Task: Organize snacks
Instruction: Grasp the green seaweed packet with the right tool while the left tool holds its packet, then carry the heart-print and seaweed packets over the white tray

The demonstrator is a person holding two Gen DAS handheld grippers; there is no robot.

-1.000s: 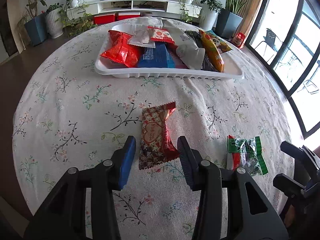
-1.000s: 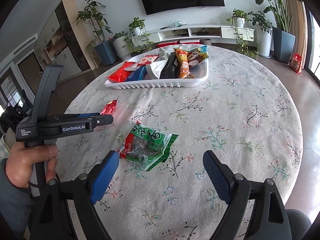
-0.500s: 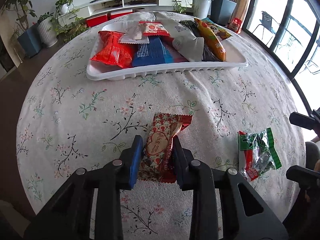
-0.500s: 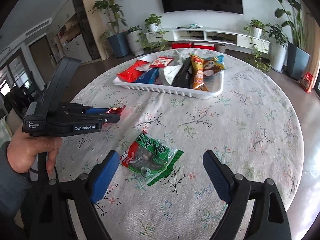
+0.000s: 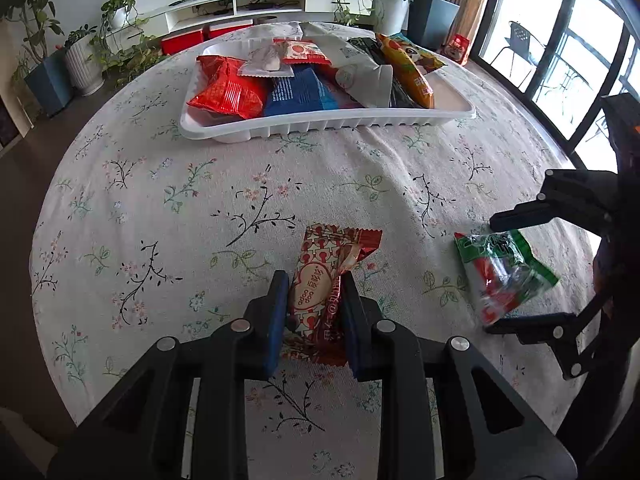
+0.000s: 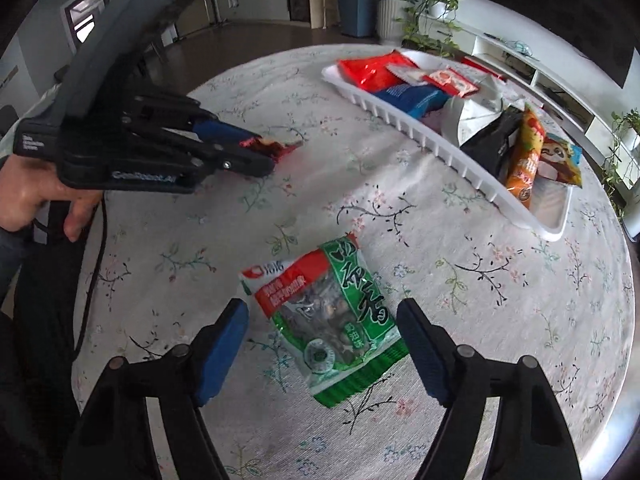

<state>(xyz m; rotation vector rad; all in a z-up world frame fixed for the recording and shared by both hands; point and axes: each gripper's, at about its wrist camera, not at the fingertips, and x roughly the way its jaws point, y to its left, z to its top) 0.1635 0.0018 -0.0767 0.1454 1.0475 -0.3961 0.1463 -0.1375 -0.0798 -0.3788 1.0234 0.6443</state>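
Down at the near edge of the tabletop (image 5: 160, 208), the left gripper (image 5: 314, 320) has its blue fingers (image 5: 276, 320) pressed on both sides of a red patterned snack packet (image 5: 324, 280), and they are closing a little tighter on it. The packet's far end sticks out past the fingertips and lies on the floral cloth; whether the gripped end is lifted clear cannot be told. In the right wrist view the same gripper (image 6: 266, 158) shows from the side, held by a hand (image 6: 36, 196), with the red wrapper (image 6: 280, 148) poking out of its tips.

The right gripper (image 6: 322, 340) points down over a green-and-red snack bag (image 6: 324, 312) that lies flat on the cloth. Its fingers (image 6: 222, 344) stand apart on either side of the bag — not touching it — and are closing. From the left wrist view, this bag (image 5: 500, 276) sits to the right of the red packet, between the black tips of the right gripper (image 5: 494, 276).

Farther back on the tabletop stands a white tray (image 5: 320, 122) — already filled with snacks: a red bag (image 5: 228, 90), a blue packet (image 5: 300, 92), a white pouch (image 5: 360, 76) and an orange packet (image 5: 412, 72), among others.
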